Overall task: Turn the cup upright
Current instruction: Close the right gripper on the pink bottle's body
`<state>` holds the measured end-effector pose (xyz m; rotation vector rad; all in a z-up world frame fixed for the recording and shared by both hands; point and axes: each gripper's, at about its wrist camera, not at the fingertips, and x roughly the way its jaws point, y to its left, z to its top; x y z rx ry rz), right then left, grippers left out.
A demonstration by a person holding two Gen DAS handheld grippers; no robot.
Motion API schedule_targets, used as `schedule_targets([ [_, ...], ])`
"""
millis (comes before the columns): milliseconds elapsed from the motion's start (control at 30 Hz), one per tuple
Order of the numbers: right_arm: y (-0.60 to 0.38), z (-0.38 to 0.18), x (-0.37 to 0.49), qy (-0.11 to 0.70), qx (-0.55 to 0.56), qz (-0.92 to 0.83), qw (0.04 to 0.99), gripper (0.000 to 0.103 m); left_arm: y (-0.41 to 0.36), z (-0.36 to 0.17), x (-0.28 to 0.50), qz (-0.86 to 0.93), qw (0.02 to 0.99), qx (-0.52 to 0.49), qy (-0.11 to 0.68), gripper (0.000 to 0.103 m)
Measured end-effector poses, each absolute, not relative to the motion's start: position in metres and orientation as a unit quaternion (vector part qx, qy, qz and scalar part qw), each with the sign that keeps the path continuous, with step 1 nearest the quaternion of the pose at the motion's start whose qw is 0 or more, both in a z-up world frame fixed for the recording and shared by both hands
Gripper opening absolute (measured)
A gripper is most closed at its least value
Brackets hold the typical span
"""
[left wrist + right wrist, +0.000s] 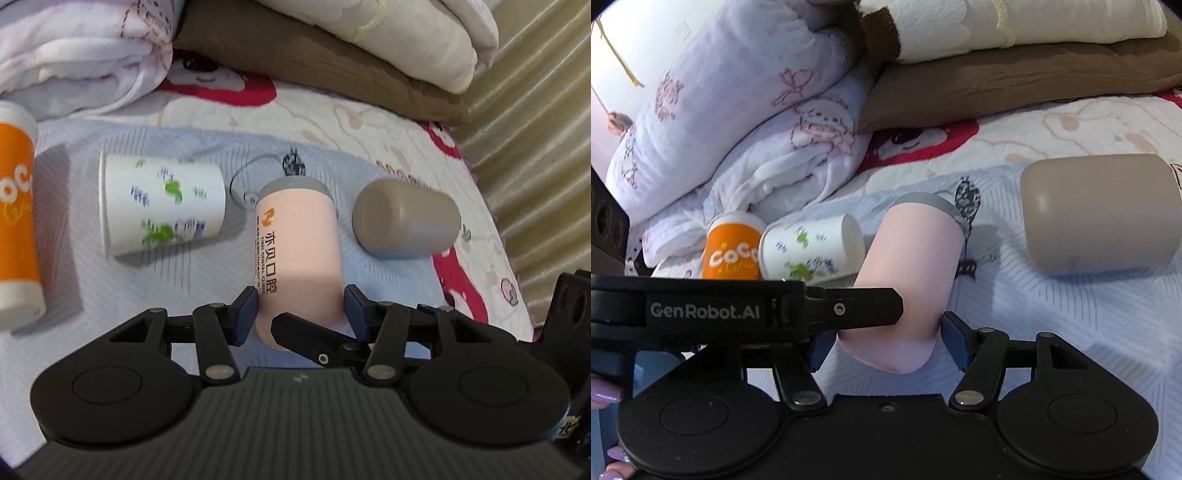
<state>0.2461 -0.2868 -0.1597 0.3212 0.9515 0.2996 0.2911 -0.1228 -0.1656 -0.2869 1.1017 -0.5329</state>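
A pale pink cup (297, 254) with a grey rim end and orange logo lies on its side on the bed, base toward me. My left gripper (301, 308) has its pads on both sides of the cup's base end. My right gripper (882, 339) also straddles the same pink cup (905, 273) at its base; the left gripper's finger (849, 308) crosses in front of it. Both sets of jaws sit wide, about the cup's width. Whether they press on the cup is unclear.
A white paper cup (162, 208) with green and blue print lies on its side to the left. An orange cup (16, 218) stands at far left. A beige cup (406, 218) lies at right. Folded blankets (85, 55) and brown pillow (332, 70) lie behind.
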Motion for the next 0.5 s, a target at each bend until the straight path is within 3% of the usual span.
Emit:
schedule_targets([
  [500,-0.275,-0.148,0.193,0.52,0.141,0.175,0.824,0.067,-0.096,-0.166,0.23,-0.231,0.768,-0.177,0.57,0.049],
])
